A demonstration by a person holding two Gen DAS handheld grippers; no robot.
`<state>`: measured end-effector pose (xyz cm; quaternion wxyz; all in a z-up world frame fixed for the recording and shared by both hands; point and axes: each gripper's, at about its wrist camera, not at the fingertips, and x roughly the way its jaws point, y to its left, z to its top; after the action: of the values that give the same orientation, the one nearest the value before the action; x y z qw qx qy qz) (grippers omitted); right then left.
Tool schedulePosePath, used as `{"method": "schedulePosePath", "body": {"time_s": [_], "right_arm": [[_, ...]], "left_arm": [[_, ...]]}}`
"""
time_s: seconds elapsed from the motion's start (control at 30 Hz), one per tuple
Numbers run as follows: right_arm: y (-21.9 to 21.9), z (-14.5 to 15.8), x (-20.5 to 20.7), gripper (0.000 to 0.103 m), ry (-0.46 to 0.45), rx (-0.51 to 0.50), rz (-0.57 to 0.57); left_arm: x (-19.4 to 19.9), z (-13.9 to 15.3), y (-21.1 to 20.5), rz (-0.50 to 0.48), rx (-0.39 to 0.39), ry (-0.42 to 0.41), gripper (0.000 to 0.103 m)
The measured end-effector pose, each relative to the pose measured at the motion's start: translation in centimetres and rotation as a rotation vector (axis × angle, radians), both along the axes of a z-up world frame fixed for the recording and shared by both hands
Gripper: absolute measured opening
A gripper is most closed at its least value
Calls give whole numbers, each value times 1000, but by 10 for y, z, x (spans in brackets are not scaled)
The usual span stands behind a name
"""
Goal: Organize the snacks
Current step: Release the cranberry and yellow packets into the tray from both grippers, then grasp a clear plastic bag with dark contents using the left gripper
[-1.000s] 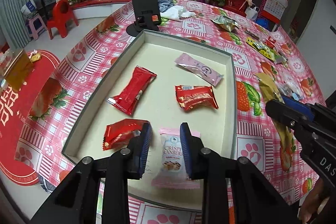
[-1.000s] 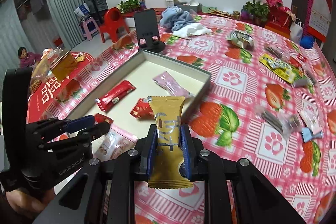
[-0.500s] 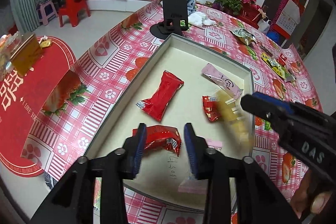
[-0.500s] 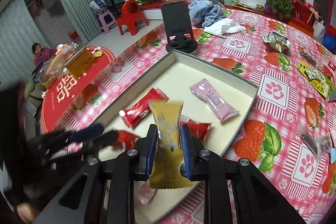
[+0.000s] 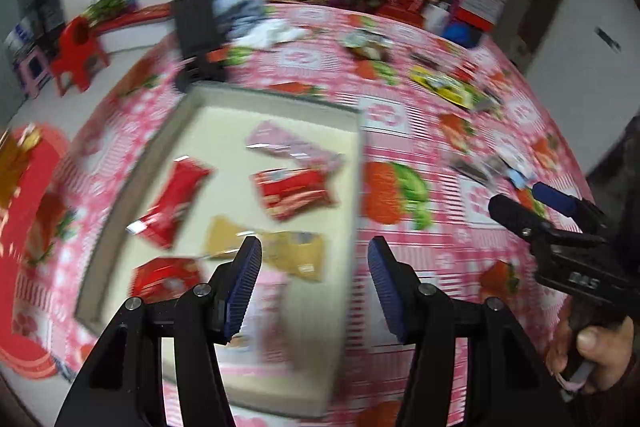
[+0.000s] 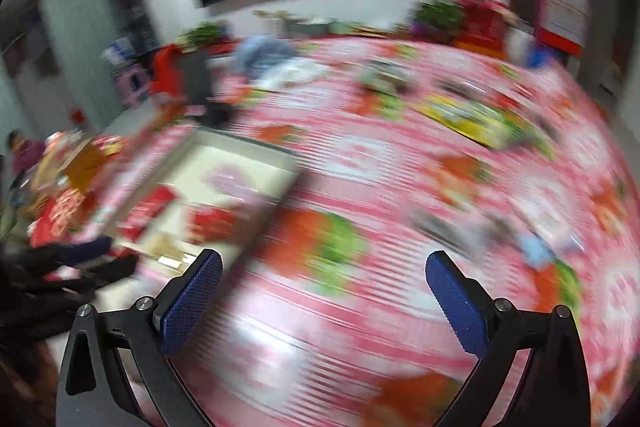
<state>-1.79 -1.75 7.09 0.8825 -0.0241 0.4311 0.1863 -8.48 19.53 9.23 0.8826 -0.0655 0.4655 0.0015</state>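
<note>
Snacks already fill the tray (image 5: 362, 163): a gold packet (image 5: 296, 253) lies flat among red ones and a pink one. Both tools are spread wide and empty, the left tool (image 5: 314, 267) over the tray's near end, the right tool (image 6: 322, 291) above the desk (image 6: 400, 163) beside it. More loose packets (image 6: 472, 117) wait farther out; judging by the blur, slow down, then straddle one squarely before closing

No legible text, all blurred.
</note>
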Motion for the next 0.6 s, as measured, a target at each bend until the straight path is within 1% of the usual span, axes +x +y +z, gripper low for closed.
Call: {"method": "schedulePosePath", "body": {"time_s": [0.07,0.13,0.17,0.23,0.3,0.33,0.37,0.4,0.43,0.5,0.6], "right_arm": [[-48,-17,0,103,6,-68,-93],[-80,-29,-2,103,10,-115,-149],[-94,-35,-3,103,14,-127,-171],[-118,-46,-5,103,27,-122,-204],[-136,-56,-6,103,48,-84,-226],[-141,-60,-7,103,60,-65,-234],[-147,-62,-6,103,74,-28,-241],[-148,-59,-9,103,59,-1,-240],[-151,-56,-8,103,48,29,-233],[-152,-59,-8,103,63,51,-234],[-154,-58,-13,103,51,79,-216]], "left_arm": [[14,2,-39,-89,34,-8,65],[33,0,-82,-184,90,-20,69],[42,-2,-98,-226,106,-23,70],[63,-11,-133,-320,153,-15,71],[82,-22,-158,-394,201,-10,71],[92,-30,-170,-420,237,-3,71],[100,-37,-176,-430,265,13,71],[109,-45,-182,-438,284,38,71],[119,-52,-186,-445,281,68,71],[131,-62,-188,-438,277,108,71],[143,-67,-192,-433,298,109,71]]}}
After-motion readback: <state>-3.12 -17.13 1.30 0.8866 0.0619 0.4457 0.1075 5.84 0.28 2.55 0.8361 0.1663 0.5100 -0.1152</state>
